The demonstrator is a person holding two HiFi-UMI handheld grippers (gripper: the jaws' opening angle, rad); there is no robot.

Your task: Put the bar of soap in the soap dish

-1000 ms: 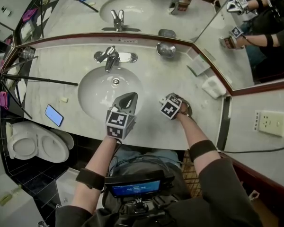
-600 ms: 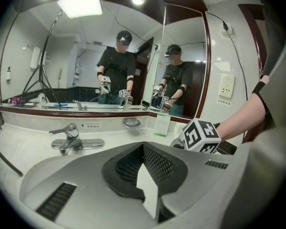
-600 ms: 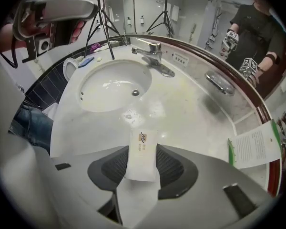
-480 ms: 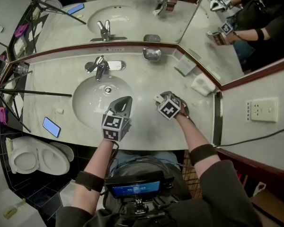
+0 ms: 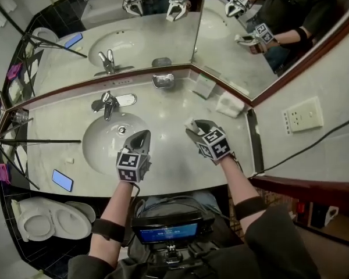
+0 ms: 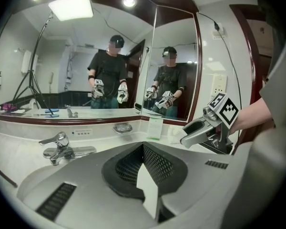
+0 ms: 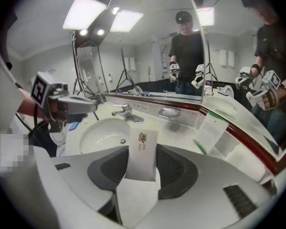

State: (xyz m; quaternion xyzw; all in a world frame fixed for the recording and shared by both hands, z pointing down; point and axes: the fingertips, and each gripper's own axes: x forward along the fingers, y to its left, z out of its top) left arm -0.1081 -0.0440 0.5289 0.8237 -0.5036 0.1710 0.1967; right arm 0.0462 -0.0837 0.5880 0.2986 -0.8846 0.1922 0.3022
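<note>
The bar of soap (image 7: 143, 154) is a flat white wrapped packet with a small logo. It stands upright between the pads of my right gripper (image 7: 142, 175), which is shut on it. In the head view the soap (image 5: 189, 124) shows at the tip of the right gripper (image 5: 194, 130), lifted above the counter to the right of the basin. The metal soap dish (image 5: 163, 80) sits at the back of the counter by the mirror corner, and it shows as the dish (image 7: 168, 112) ahead of the soap. My left gripper (image 5: 141, 138) is shut with nothing in it, over the basin's front edge.
A chrome faucet (image 5: 107, 103) stands behind the sink basin (image 5: 104, 150). A white card with a green edge (image 5: 205, 86) and a folded white cloth (image 5: 230, 105) lie at the back right. A phone (image 5: 63, 180) lies at the front left. Tripod legs (image 5: 41, 140) cross the left counter.
My right gripper has risen off the counter with the soap and turned its jaws toward the back of the counter. The left gripper has shifted only a little.
</note>
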